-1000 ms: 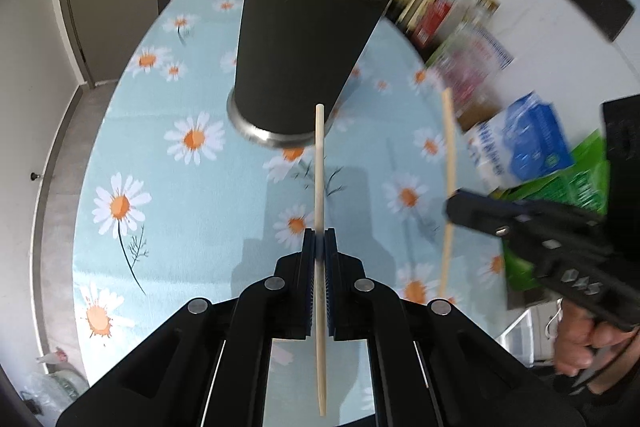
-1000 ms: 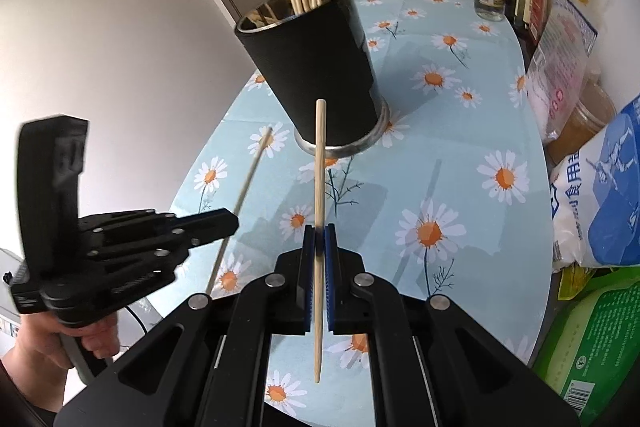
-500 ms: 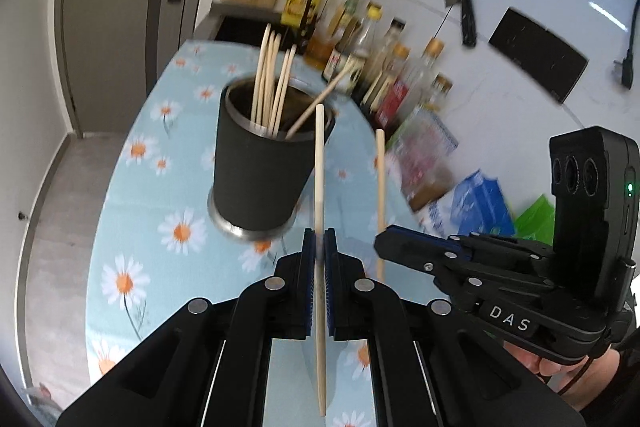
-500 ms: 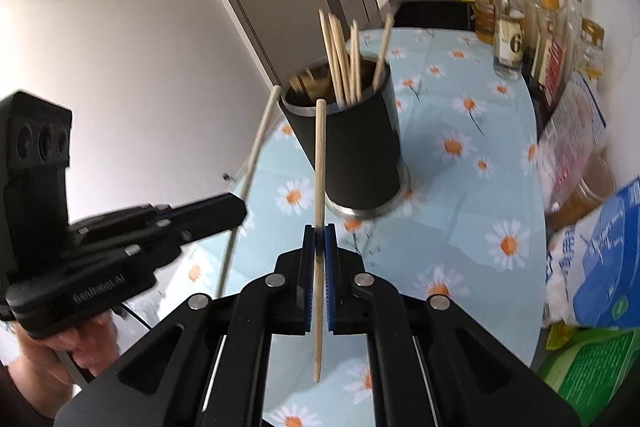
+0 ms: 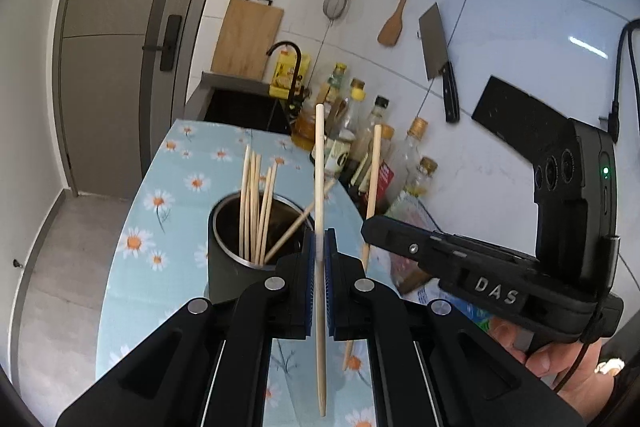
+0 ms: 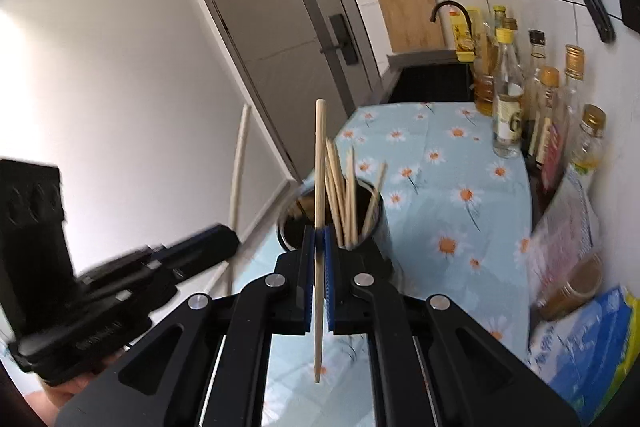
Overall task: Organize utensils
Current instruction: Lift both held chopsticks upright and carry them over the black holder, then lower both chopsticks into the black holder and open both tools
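Note:
My left gripper (image 5: 319, 251) is shut on a wooden chopstick (image 5: 319, 163) that stands upright, above and just in front of a dark metal-lined utensil cup (image 5: 228, 267) holding several chopsticks. My right gripper (image 6: 319, 247) is shut on another upright chopstick (image 6: 320, 163), held over the same cup (image 6: 376, 223). The right gripper shows in the left wrist view (image 5: 370, 227), to the right, with its chopstick (image 5: 373, 167). The left gripper shows blurred in the right wrist view (image 6: 228, 239), to the left, with its chopstick (image 6: 239, 167).
The cup stands on a counter with a blue daisy cloth (image 6: 460, 147). Oil and sauce bottles (image 6: 508, 99) line the right wall, with food bags (image 6: 584, 339) nearer. A sink and tap (image 5: 284, 75) lie behind. A cleaver (image 5: 436, 55) and spatula hang on the wall.
Both grippers have risen with their chopsticks and tilted up, so the cup has dropped in view and its open top now shows. Both remain shut.

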